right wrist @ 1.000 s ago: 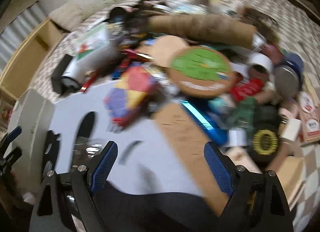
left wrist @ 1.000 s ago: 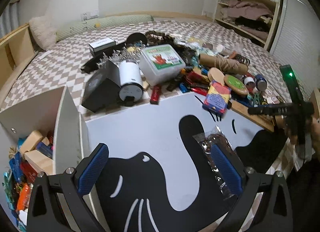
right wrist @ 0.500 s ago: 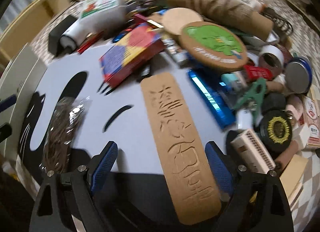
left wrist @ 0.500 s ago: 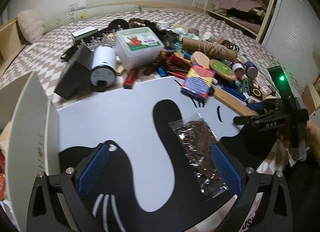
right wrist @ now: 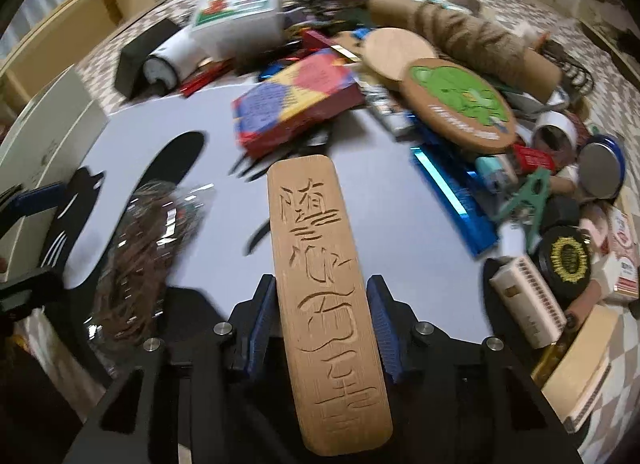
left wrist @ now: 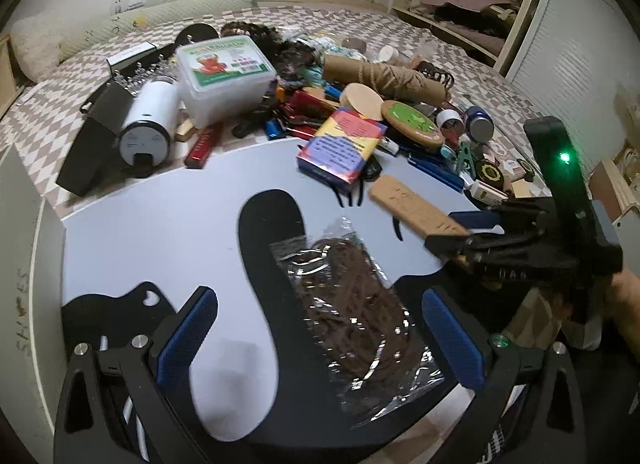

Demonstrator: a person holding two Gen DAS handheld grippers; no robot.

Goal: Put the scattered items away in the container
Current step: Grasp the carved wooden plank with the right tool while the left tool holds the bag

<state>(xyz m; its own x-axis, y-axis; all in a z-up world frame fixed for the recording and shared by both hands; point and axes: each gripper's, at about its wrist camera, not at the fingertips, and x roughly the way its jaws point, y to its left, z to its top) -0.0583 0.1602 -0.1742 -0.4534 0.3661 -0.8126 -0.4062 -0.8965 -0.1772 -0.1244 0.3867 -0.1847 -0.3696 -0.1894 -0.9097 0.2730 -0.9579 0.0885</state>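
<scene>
My right gripper (right wrist: 322, 324) is shut on a carved wooden plaque (right wrist: 316, 264), its blue pads against the plaque's two long edges; the plaque also shows in the left wrist view (left wrist: 416, 207). My left gripper (left wrist: 320, 332) is open, its pads on either side of a clear bag of brown cord (left wrist: 356, 304) that lies on the grey cat-print mat (left wrist: 160, 232). The bag also shows in the right wrist view (right wrist: 144, 240). The white container's wall (left wrist: 20, 248) stands at the far left; its inside is hidden.
A heap of items lies beyond the mat on the checkered bed: a colourful box (left wrist: 344, 143), a white cylinder (left wrist: 150, 127), a plastic tub (left wrist: 224, 71), a cardboard tube (left wrist: 384, 75), a green coaster (left wrist: 412, 119), a blue strip (right wrist: 452, 199).
My right gripper has moved forward and closed on the wooden plaque. My left gripper has swung right from the container, and the bag of cord now lies between its open fingers.
</scene>
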